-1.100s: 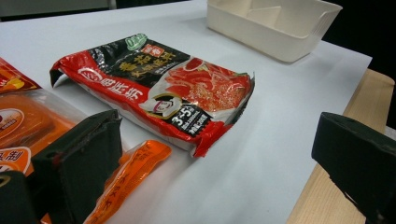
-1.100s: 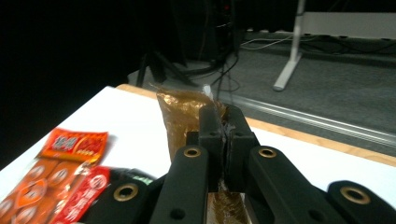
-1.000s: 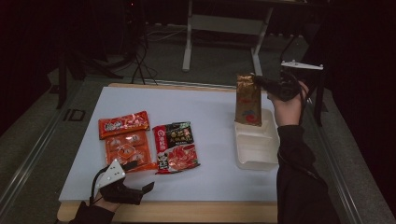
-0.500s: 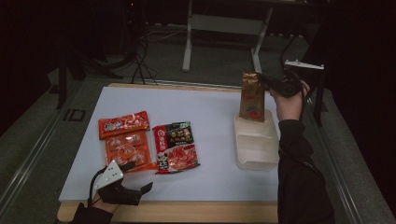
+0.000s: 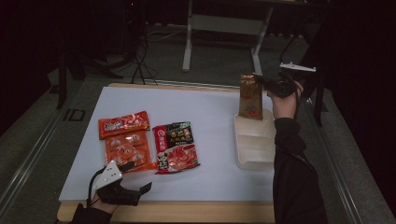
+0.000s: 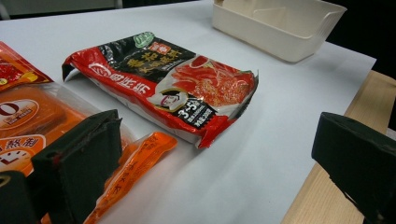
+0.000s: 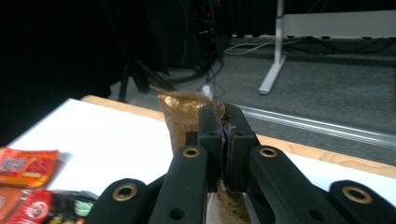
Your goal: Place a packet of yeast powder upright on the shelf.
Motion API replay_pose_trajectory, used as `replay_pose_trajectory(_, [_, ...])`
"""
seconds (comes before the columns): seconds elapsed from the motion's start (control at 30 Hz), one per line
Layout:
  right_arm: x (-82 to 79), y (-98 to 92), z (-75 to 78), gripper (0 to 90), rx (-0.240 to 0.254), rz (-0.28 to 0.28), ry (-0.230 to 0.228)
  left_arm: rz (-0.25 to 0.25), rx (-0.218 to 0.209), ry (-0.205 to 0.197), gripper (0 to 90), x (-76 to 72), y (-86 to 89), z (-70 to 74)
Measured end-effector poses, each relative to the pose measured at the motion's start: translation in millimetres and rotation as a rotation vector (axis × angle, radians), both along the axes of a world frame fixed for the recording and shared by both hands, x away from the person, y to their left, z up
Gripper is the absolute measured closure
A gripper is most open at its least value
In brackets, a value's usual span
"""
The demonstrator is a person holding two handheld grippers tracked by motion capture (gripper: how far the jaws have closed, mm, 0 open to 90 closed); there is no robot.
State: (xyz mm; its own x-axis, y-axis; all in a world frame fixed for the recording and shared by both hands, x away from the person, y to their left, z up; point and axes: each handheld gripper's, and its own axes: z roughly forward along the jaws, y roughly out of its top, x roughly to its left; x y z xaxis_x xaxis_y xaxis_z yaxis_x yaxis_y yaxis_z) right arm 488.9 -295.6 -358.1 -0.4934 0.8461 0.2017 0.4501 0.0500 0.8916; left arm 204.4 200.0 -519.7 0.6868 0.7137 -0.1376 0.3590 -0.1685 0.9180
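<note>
One brown pouch upright, over cream bin

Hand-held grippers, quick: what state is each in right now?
Left hand-held gripper: open, holding nothing, at the table's near edge by the orange packet.
Right hand-held gripper: shut on the brown packet, which hangs upright over the white bin.

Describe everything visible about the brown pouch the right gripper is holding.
The brown pouch is a glossy, foil-like packet, golden brown with a red design near its bottom. It hangs upright, its crinkled top edge pinched between the shut jaws of the right gripper. Its lower end sits at the far end of the cream plastic bin on the white table; whether it touches the bin's floor cannot be told.
</note>
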Motion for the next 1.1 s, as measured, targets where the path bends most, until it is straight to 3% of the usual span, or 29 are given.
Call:
replay_pose_trajectory(0.33, [0.5, -0.6, -14.9, 88.0, 0.021, 0.026, 0.028, 0.001, 0.004, 0.002, 2.2, -0.4, 0.3, -0.2])
replay_pose_trajectory(0.47, [-1.0, -0.9, -22.0, 88.0, 0.056, 0.033, 0.068, 0.002, 0.005, 0.005, 2.2, 0.1, 0.0, -0.5])
replay_pose_trajectory(0.8, [-2.7, -11.8, -44.1, 86.5, 0.052, -0.013, 0.157, 0.002, 0.006, 0.003, 2.3, -0.1, -0.4, -0.1])
replay_pose_trajectory(0.97, [-7.8, -15.3, -40.8, 80.3, 0.002, -0.039, 0.141, -0.001, 0.010, 0.000, 2.2, -0.4, -1.0, 0.0])
replay_pose_trajectory(1.1, [-14.4, -16.0, -35.2, 64.5, -0.049, -0.053, 0.095, 0.000, 0.010, 0.001, 2.2, -0.3, -1.3, -0.1])
